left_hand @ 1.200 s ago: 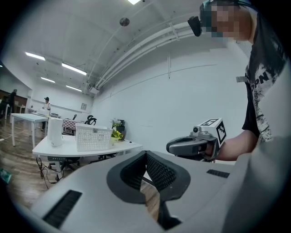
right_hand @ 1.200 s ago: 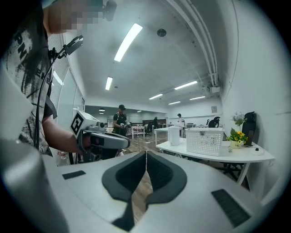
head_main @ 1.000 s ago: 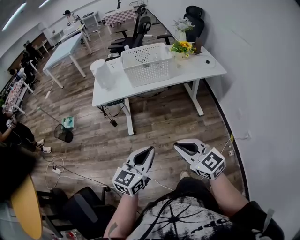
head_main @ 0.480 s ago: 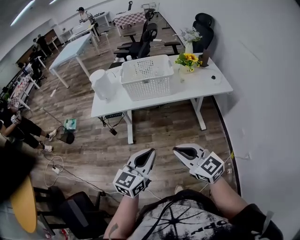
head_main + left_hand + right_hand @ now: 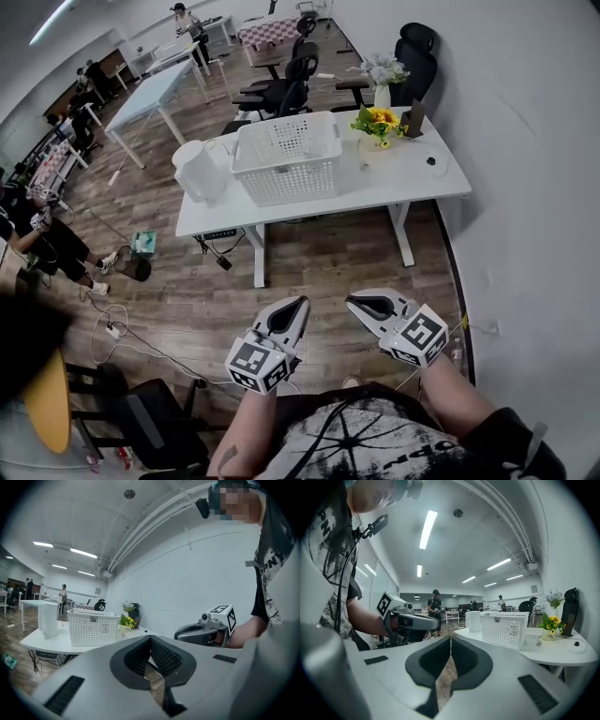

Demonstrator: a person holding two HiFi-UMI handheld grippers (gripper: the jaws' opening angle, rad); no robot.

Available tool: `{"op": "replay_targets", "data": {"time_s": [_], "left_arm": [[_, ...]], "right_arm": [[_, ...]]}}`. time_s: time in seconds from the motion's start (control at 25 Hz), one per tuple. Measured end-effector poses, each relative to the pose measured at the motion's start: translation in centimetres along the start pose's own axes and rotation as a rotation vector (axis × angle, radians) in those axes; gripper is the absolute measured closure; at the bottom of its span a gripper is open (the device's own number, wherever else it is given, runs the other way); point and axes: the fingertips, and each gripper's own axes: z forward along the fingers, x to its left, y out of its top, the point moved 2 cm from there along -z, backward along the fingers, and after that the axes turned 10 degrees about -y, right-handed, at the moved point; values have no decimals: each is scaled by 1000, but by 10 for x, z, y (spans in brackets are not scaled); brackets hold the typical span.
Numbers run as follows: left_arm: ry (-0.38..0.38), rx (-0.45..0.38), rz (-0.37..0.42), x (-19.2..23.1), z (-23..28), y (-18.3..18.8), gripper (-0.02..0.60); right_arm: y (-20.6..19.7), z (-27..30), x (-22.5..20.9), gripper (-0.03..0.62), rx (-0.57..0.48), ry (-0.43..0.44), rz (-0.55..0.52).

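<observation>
Two grippers are held side by side, low before the person's body and above the wooden floor [image 5: 319,253]. The left gripper [image 5: 301,302] is seen with its jaws brought together, tips touching, and nothing is caught between them; the right gripper [image 5: 352,300] is likewise closed upon nothing; in each gripper view only a sliver of floor is visible below the meeting pads. One marker cube [image 5: 255,361] is carried on each gripper, two in all; black-and-white square patterns are printed on them, and no letters can be made out there.

The tips are pointed towards one white table [image 5: 412,183], which is set against the wall, well apart from both grippers. On that table are counted one white perforated basket [image 5: 286,155]; one white jug [image 5: 197,172] just beside the basket; one pot of yellow flowers [image 5: 377,120]; one vase of pale flowers [image 5: 382,75]; one small dark stand [image 5: 413,119]; and one small dark round object [image 5: 431,161]. A small label [image 5: 92,619] is fixed near the basket's rim; its print is too small to be read.

At least two black office chairs [image 5: 415,45] are placed behind the table. On the person's shirt [image 5: 323,531] the letters "PN" can be read in the gripper views; the rest of the print is cut off. One green item [image 5: 141,244] is lying on the floor, near loose cables [image 5: 117,333].
</observation>
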Motion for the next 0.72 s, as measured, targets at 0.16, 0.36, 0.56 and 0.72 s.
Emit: {"op": "replay_targets", "data": {"time_s": [0.16,0.36,0.56,0.72], "left_arm": [[4,28,5,-2,11,-4,572],[1,46,-1,-3,22,-5,572],[-28,70,8,-5,37,-7,571],[-53,75,20,1,46,-2,572]], "right_arm": [[-5,-5,-13,571,-15,-3,23],[-9,-11,-19,571,-21,-6,47],[-15,-18,-29,571,-26,-28,61],[-18,-19,-39,571,-22,-63,72]]}}
